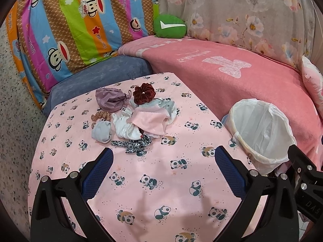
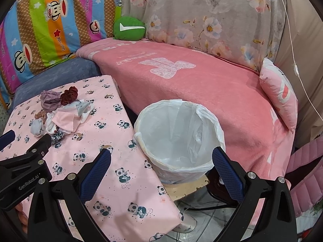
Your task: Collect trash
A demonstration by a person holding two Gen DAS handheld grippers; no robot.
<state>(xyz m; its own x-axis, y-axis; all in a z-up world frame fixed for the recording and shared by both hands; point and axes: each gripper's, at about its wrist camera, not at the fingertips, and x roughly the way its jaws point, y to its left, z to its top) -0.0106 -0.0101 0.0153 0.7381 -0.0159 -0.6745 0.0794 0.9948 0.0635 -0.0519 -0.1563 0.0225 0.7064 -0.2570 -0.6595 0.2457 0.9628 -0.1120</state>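
A heap of cloth scraps and hair ties (image 1: pixel 133 117) lies on the panda-print table cover (image 1: pixel 153 181): a dark red scrunchie (image 1: pixel 144 94), a mauve pouch (image 1: pixel 110 99), a pink cloth (image 1: pixel 150 122), white rags, a leopard-print band (image 1: pixel 131 145). My left gripper (image 1: pixel 163 154) hovers open just short of the heap, holding nothing. A bin with a white liner (image 2: pixel 177 135) stands off the table's right edge. My right gripper (image 2: pixel 161 155) is open above the bin's near rim, empty. The heap (image 2: pixel 60 113) also shows in the right wrist view.
A pink blanket (image 2: pixel 201 84) covers the sofa behind the bin, with a green cushion (image 2: pixel 129 29) and a pink pillow (image 2: pixel 280 94) on it. The bin rests on a worn stool (image 2: pixel 187 187). A striped cartoon quilt (image 1: pixel 70 30) hangs at the back left.
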